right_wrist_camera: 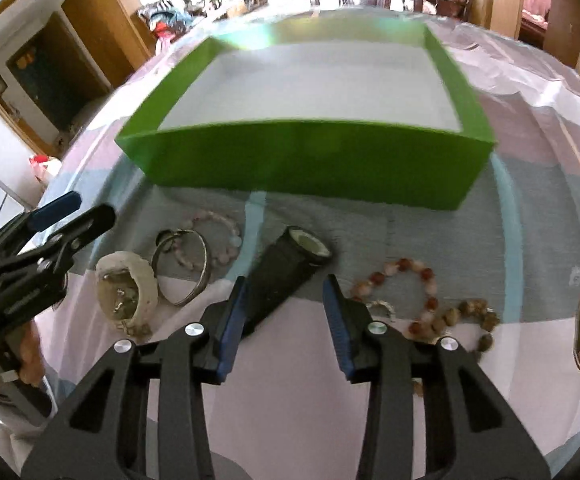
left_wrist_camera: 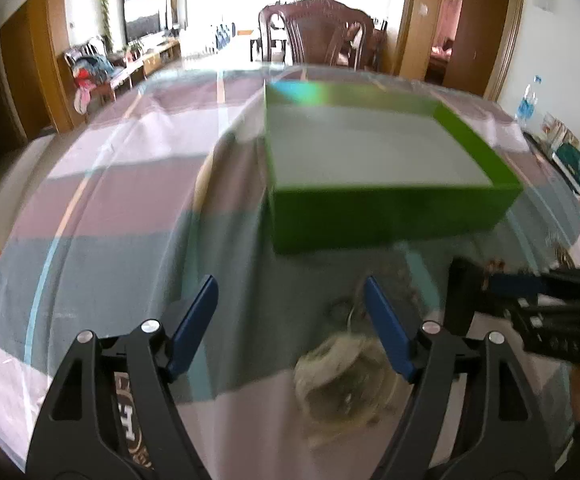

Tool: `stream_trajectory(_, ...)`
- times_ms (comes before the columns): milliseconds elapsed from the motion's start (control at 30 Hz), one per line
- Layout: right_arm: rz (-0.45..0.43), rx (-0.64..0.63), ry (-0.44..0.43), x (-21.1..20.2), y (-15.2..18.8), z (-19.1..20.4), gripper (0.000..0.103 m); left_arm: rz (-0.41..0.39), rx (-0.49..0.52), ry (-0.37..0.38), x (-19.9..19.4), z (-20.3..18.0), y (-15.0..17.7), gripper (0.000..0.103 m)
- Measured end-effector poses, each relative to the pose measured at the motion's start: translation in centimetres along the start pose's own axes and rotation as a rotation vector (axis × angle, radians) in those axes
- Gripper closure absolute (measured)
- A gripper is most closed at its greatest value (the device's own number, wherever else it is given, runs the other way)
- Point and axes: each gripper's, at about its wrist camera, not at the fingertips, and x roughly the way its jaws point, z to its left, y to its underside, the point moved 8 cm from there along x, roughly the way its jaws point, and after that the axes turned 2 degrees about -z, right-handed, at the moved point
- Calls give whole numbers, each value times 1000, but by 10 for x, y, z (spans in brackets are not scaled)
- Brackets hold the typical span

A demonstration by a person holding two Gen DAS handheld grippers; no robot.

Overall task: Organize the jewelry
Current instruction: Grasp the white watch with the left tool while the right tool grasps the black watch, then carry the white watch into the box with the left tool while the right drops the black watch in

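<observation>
Both grippers open over jewelry laid before the green box.

Right gripper (right_wrist_camera: 285, 300), jaws apart and holding nothing, straddles the near end of the black watch (right_wrist_camera: 285, 272). The watch lies on the cloth (right_wrist_camera: 470, 208) with its long axis running from near-left to far-right, dial end toward the box (right_wrist_camera: 310, 156). Left of it are a silver bangle (right_wrist_camera: 181, 268), pale bead bracelet (right_wrist_camera: 217, 240) and white piece (right_wrist_camera: 127, 296); right, a red bead bracelet (right_wrist_camera: 402, 292). Left gripper (left_wrist_camera: 290, 320) is spread, empty, above blurred jewelry.
</observation>
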Motion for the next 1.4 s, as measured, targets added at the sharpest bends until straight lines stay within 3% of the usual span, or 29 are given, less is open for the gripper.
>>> stream_trajectory(167,25,5,-7,14,-3,0,58,69,62,41,4,-12,25,28)
stream_trajectory(300,15,-7,10,17,-2,3,59,102,70,83,9,-15,35,62)
stream_trajectory(367,4,-1,8,18,-2,1,65,114,64,109,10,-15,38,68)
stream_trajectory(400,-2,0,8,19,-3,1,74,111,65,112,10,-16,39,69)
stream_trajectory(500,-1,8,-11,21,-3,0,84,105,61,115,10,-14,40,69)
stream_trajectory(533,-4,13,-23,21,-3,0,93,105,57,116,10,-13,40,70)
stream_trajectory(600,-7,-1,-14,27,-7,6,98,99,49,114,7,-13,41,70)
stream_trajectory(1000,-90,-23,12,-3,-13,0,100,29,78,121,-16,-26,27,71)
stream_trajectory(1167,-76,-47,10,-3,-8,6,100,8,79,126,-24,-26,22,71)
stream_trajectory(1400,-233,-24,34,-53,-46,-8,100,-99,50,103,-48,-12,-33,71)
